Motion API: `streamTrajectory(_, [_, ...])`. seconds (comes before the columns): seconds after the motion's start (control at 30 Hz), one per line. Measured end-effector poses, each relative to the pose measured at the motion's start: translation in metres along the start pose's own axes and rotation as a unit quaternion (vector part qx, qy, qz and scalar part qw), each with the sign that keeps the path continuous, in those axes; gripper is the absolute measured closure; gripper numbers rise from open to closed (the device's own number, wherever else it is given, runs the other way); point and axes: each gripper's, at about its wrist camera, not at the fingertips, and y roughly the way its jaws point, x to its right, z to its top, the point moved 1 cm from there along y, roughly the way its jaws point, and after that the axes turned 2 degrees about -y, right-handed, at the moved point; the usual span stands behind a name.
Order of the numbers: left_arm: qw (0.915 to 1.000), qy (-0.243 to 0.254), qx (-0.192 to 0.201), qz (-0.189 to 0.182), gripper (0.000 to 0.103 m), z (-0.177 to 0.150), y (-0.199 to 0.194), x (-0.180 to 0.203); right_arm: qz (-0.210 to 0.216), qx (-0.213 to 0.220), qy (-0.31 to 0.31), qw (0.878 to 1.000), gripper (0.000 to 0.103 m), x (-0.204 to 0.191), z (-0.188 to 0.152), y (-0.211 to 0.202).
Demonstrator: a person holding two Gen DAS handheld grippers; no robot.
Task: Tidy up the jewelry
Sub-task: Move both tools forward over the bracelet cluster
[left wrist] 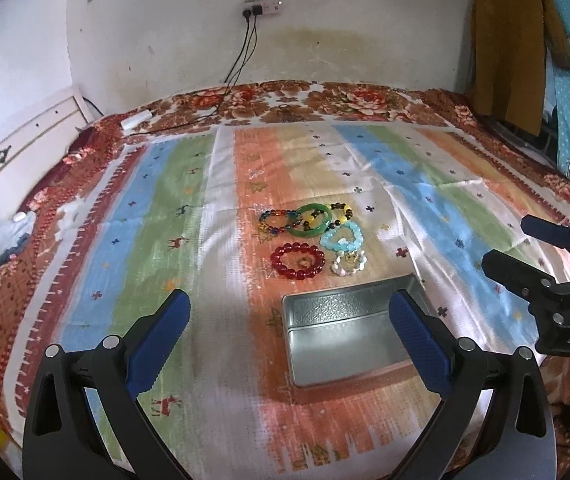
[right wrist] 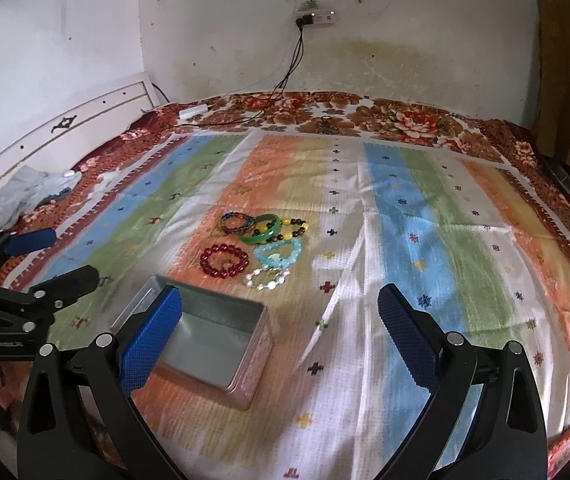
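While I hold both tongs above the bed, this is what my cameras show.

Writing: small embossed lettering on the body of each tongs as seen from the other camera; too blurred for me to read.
Left tongs (left wrist: 291,312): spread wide, holding nothing, blue pads facing each other over the cloth.
Right tongs (right wrist: 281,308): also spread wide and holding nothing.
Tin box (left wrist: 349,332): silver, rectangular, lidless, nothing inside; from the left view its long axis runs left to right, tilted slightly up at the right.
Bracelets: a loose cluster just beyond the tin, lying flat.
Red bead bracelet (left wrist: 297,261): nearest the tin, left side.
Pale pearl bracelet (left wrist: 349,263): just beside the red one, on its right.
Light blue bracelet (left wrist: 341,237): behind the pearl one, touching it.
Green bangle (left wrist: 309,221): overlapping a multicoloured bead bracelet (left wrist: 279,221) and a dark-and-yellow bead bracelet (left wrist: 341,212).
Surface: striped cloth (left wrist: 189,208) over a floral bedspread (left wrist: 357,102).
Around: power strip (left wrist: 263,9) on the wall, black cables hanging to the bed; white headboard (left wrist: 17,152) at left; mustard garment (left wrist: 509,40) hanging at right.
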Motion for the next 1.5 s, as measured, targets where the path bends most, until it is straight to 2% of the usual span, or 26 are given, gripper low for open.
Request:
streamTrajectory(0.2, [0.9998, -0.015, -0.004, 0.011, 0.005, 0.006, 0.007, -0.005, 0.002, -0.004, 0.016, 1.0, 0.004, 0.01, 0.01, 0.012])
streamTrajectory(0.6, [0.9994, -0.018, -0.02, 0.023, 0.005, 0.032, 0.041, -0.013, -0.002, -0.013, 0.009, 1.0, 0.004, 0.018, 0.029, 0.035])
streamTrajectory(1.03, [0.9997, -0.006, -0.021, 0.012, 0.005, 0.048, 0.061, -0.006, 0.001, -0.016, 0.009, 1.0, 0.004, 0.024, 0.047, 0.056])
streamTrajectory(1.23, [0.9988, -0.008, -0.032, 0.036, 0.005, 0.058, 0.082, -0.01, 0.005, -0.043, 0.004, 0.999, 0.004, 0.027, 0.05, 0.077])
streamTrajectory(1.5, [0.9972, -0.025, -0.06, 0.036, 0.005, 0.066, 0.107, -0.02, 0.031, -0.093, 0.029, 0.995, 0.004, 0.035, 0.05, 0.105])
